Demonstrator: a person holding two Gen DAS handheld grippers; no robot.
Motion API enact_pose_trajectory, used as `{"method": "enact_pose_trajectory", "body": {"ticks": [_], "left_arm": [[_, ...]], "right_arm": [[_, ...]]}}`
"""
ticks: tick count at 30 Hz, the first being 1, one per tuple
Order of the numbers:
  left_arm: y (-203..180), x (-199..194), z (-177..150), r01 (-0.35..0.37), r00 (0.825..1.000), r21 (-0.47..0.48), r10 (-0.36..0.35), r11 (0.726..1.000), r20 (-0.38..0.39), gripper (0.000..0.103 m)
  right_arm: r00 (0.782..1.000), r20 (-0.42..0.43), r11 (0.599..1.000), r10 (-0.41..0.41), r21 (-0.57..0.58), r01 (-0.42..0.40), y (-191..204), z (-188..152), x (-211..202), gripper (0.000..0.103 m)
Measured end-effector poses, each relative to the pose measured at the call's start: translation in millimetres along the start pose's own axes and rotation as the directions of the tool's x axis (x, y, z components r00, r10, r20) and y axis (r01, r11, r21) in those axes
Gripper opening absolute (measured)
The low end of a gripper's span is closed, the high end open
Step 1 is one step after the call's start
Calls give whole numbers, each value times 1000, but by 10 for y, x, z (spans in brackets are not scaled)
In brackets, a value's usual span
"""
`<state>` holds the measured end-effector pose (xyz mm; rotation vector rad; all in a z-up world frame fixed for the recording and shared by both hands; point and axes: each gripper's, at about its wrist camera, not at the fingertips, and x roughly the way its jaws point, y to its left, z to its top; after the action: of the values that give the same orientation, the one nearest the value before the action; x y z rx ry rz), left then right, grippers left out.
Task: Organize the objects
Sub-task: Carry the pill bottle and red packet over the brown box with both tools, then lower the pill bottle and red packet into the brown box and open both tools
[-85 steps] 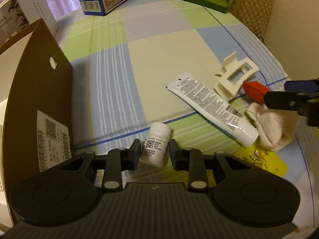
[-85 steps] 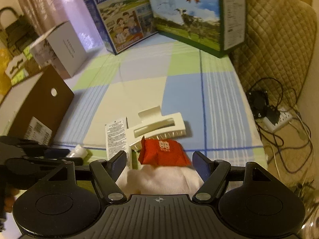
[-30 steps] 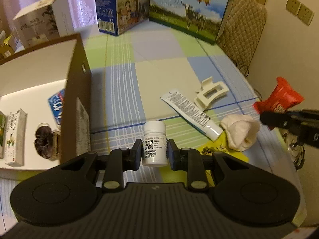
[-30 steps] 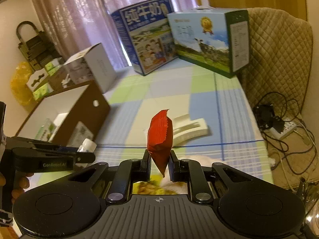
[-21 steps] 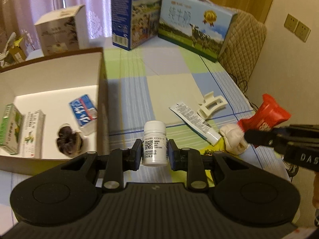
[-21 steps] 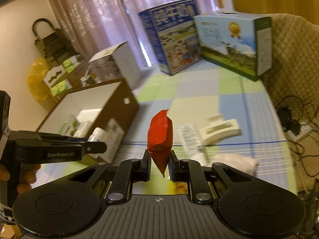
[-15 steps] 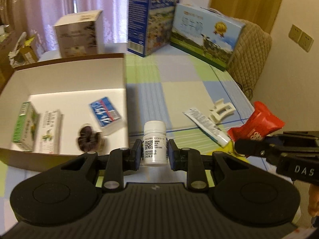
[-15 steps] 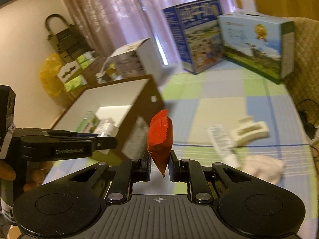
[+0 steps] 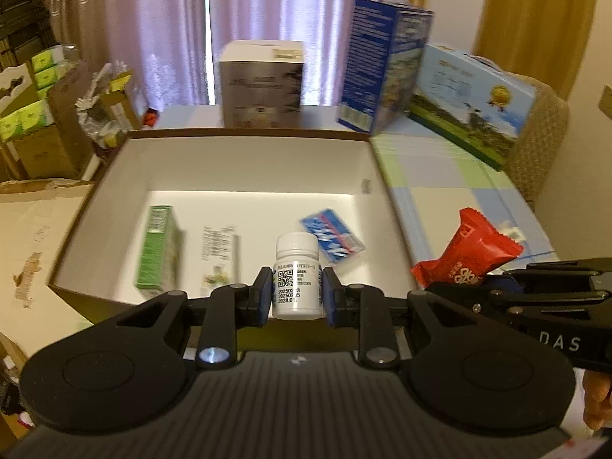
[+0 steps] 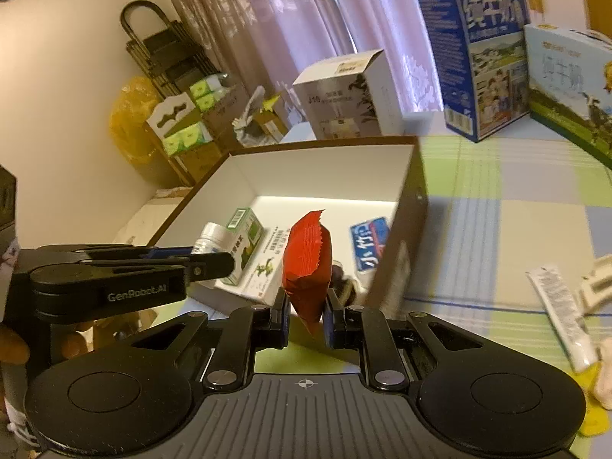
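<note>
From the left wrist camera, the left gripper [image 9: 296, 296] is clamped on a small white pill bottle [image 9: 297, 275], upright between the pads, its cap showing above them and a printed label with a square code facing the lens; the bottle hangs above the near edge of an open cardboard box [image 9: 114, 176], brown outside and white inside; down in the box lie a green carton [image 9: 157, 252], a pale printed carton [image 9: 220, 248] beside it, and a blue packet [image 9: 332, 239] toward the right wall, all somewhat blurred; to the right the right gripper [image 9: 474, 287] reaches in from the side, squeezing a red snack packet [image 9: 468, 254] just outside the box's right wall, over a checked tablecloth [image 9: 440, 176]; behind the box stand a grey carton [image 9: 262, 84] and two milk cases [image 9: 386, 65]. From the right wrist camera, the right gripper [image 10: 305, 315] pinches the red snack packet [image 10: 306, 264] on edge, its crimped top pointing up, with the open cardboard box [image 10: 413, 206] beyond it; the left gripper [image 10: 218, 262] comes in from the left with the white pill bottle [image 10: 212, 239] held over the box, in front of the green carton [image 10: 246, 233]; the blue packet [image 10: 369, 243] leans near the right wall; out on the tablecloth [image 10: 516, 222] to the right lie a white tube [image 10: 562, 313] and, touching the frame's edge, a cream hair clip [image 10: 596, 287].
</note>
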<state>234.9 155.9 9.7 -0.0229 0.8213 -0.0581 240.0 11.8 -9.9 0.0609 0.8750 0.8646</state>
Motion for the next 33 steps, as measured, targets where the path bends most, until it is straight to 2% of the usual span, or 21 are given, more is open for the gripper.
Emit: {"method": "enact_pose_trajectory", "body": {"ticks": [6, 13, 26, 30, 33], "left_arm": [[439, 230, 144, -55, 998, -2, 55, 999, -20, 23], [815, 588, 301, -69, 996, 2, 69, 998, -61, 23], [1069, 1275, 448, -55, 985, 8, 56, 998, -164, 23], [1101, 1368, 500, -51, 985, 17, 54, 999, -167, 23], [1120, 1403, 533, -54, 985, 28, 58, 998, -164, 27]], "right_arm": [[999, -36, 999, -35, -7, 35, 164, 155, 456, 14], [995, -74, 997, -72, -12, 71, 219, 314, 876, 14], [982, -137, 991, -131, 10, 133, 83, 493, 1354, 14], [979, -149, 990, -136, 27, 141, 34, 534, 1447, 14], [977, -159, 988, -140, 44, 149, 7, 571, 1501, 14]]}}
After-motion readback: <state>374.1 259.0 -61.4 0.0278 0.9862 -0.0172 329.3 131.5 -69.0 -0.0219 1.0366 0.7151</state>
